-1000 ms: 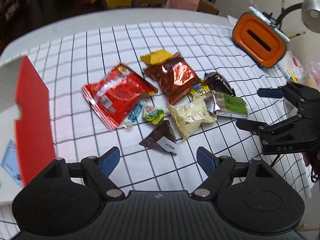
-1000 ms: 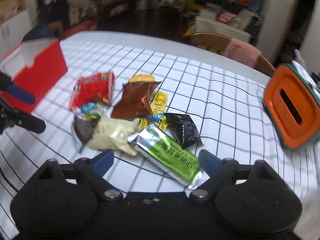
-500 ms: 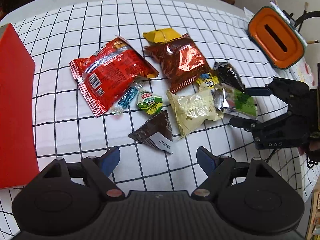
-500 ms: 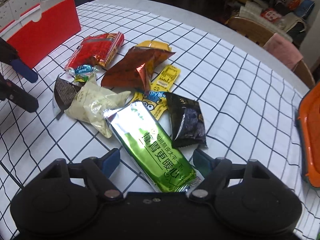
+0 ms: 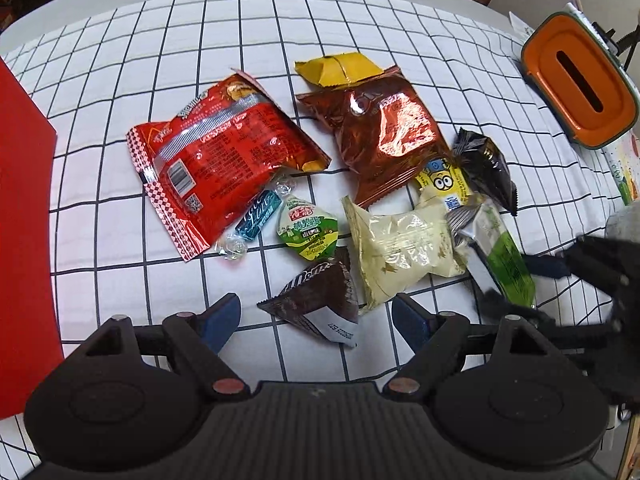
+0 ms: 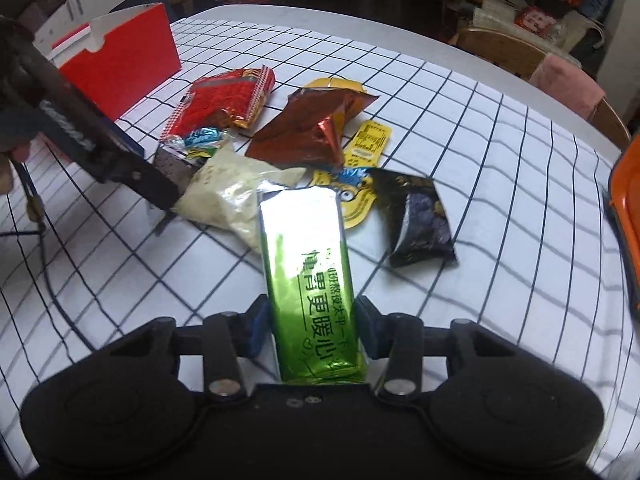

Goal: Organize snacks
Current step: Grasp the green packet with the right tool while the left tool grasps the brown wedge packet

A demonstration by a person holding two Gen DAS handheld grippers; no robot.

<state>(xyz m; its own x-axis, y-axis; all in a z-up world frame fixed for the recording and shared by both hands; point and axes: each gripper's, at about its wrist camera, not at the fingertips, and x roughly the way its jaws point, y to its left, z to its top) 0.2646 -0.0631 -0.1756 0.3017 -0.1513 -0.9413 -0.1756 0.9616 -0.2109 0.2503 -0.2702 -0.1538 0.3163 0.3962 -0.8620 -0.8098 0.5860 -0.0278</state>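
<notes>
snack pile (image 5: pixel 360 184) crowding mid-table, red box (image 6: pixel 120 60) blocking left, bare gridded cloth (image 6: pixel 500 128) elsewhere

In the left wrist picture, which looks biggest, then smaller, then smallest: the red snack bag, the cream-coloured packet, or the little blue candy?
1. Red snack bag, biggest.
2. Cream-coloured packet, in the middle.
3. Blue candy, smallest.

All three lie flat at about the same nearness, so the order looks sure.

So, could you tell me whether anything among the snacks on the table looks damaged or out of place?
No packet looks torn or spilled. The snacks lie in a loose overlapping heap on the checked cloth: the cream packet partly covers the dark triangular packet, and the green bar is pinched in the right gripper.
</notes>
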